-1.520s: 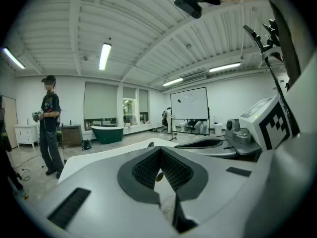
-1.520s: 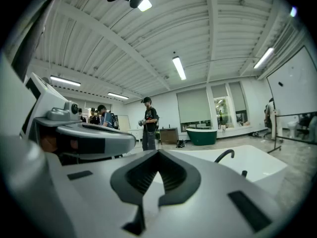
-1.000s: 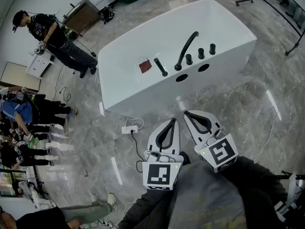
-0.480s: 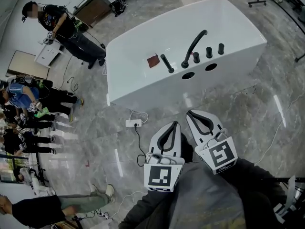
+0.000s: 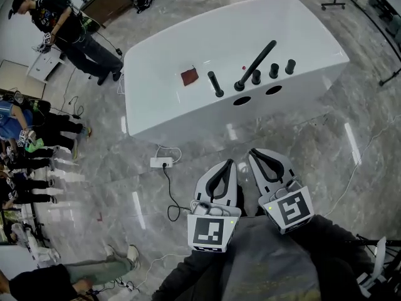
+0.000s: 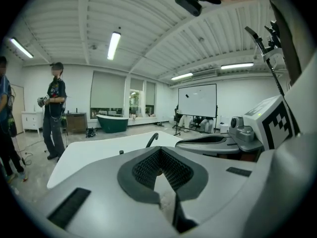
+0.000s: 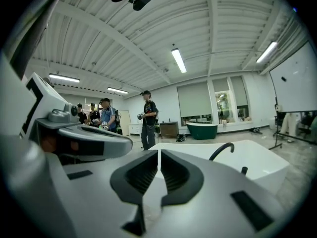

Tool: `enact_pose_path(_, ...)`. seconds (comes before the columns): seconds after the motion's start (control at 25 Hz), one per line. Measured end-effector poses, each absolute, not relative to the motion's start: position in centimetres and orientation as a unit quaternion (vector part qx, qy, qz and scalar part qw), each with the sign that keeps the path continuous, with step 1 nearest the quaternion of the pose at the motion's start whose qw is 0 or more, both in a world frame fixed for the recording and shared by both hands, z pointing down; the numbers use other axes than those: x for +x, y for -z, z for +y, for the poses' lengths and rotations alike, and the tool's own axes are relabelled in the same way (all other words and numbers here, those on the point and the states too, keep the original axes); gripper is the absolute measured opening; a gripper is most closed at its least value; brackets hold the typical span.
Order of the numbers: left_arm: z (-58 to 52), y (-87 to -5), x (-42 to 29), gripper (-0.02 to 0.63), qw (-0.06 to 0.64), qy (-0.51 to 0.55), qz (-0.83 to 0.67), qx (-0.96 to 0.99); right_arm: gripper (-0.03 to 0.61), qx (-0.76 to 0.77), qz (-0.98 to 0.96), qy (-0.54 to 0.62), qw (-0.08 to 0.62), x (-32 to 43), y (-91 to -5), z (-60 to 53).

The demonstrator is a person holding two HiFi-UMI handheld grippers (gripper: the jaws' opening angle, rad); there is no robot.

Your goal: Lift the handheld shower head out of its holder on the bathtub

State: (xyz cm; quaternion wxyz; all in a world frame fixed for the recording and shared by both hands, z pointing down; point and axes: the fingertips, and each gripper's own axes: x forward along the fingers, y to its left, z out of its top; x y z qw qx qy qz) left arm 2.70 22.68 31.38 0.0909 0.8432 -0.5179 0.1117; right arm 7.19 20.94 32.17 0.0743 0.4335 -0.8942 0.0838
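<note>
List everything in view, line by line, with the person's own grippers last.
bathtub: one, white, centre of the floor ahead
handheld shower head: one, black, in its holder on the bathtub's top
faucet spout: one, black, right of the shower head
knobs: three, black, in a row right of the spout
square patch: one, red-brown, left of the shower head
power strip: one, white, on the floor before the bathtub
bystanders: several, mostly dark clothes, along the left side
green tub: one, dark green, by the far wall
left gripper: one, grey-white, shut and empty, short of the bathtub
right gripper: one, grey-white, shut and empty, beside the left
</note>
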Motion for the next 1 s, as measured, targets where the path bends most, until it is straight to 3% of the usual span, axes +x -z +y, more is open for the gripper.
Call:
enact_pose_path(0.52, 9.8, -31.4, -6.9, 0.002, 0.101, -0.092, -0.495, 0.858, 0.005, 0.480, -0.872, -0.066, 0.078, -0.5, -31.8, 8.2)
enact_pose_path(1.0, 4.0, -30.3, -8.3, 0.002, 0.108, -0.078, -0.456, 0.880, 0.005, 0.522, -0.847, -0.037, 0.090, -1.4, -29.5, 3.5)
